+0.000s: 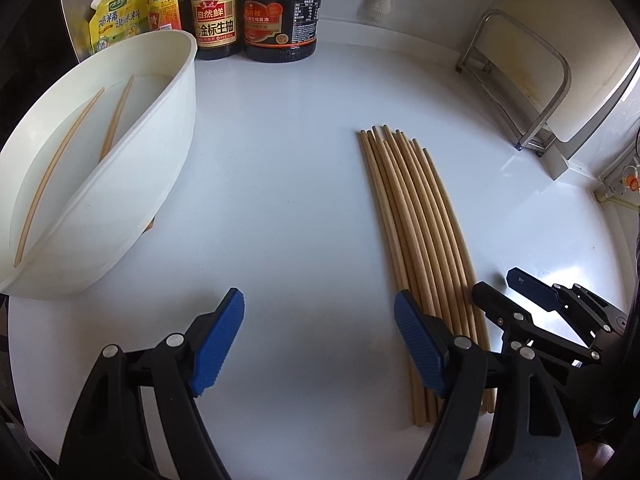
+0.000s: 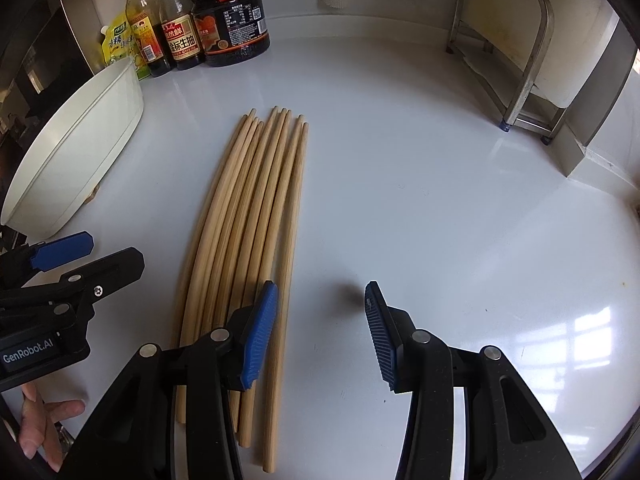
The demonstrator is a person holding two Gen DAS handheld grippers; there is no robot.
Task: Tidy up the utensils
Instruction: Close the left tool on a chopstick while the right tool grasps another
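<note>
- Blue ribbed pads tip the black arms of the left tool (image 1: 319,322), which is released: its jaws stand wide over bare white counter (image 1: 288,184), gripping nothing, the right pad just at the left edge of the chopsticks.
- Wooden chopsticks (image 1: 416,240) lie in a tight bundle side by side on the counter, running near to far, right of centre in the left wrist view.
- Right tool (image 2: 321,316) is also released, jaws partly spread and empty; its left pad sits over the near ends of the right-hand sticks of the bundle, its right pad over bare counter.
- "GenRobot.AI" is printed in pale letters on the left tool's black body, seen at the left of the right wrist view; a hand (image 2: 40,424) shows just below it.
- White oval tub (image 1: 100,168) stands at the far left, with two more chopsticks (image 1: 80,152) lying inside.
- At the far edge stand a yellow pouch (image 1: 114,16), a yellow-labelled bottle (image 1: 164,0), a soy sauce bottle (image 1: 214,12) reading "自然鲜" and "金标生抽", and a dark jug (image 1: 282,16) with a red cap; its label is too small to read.
- Metal rack (image 1: 520,92) stands far right.
</note>
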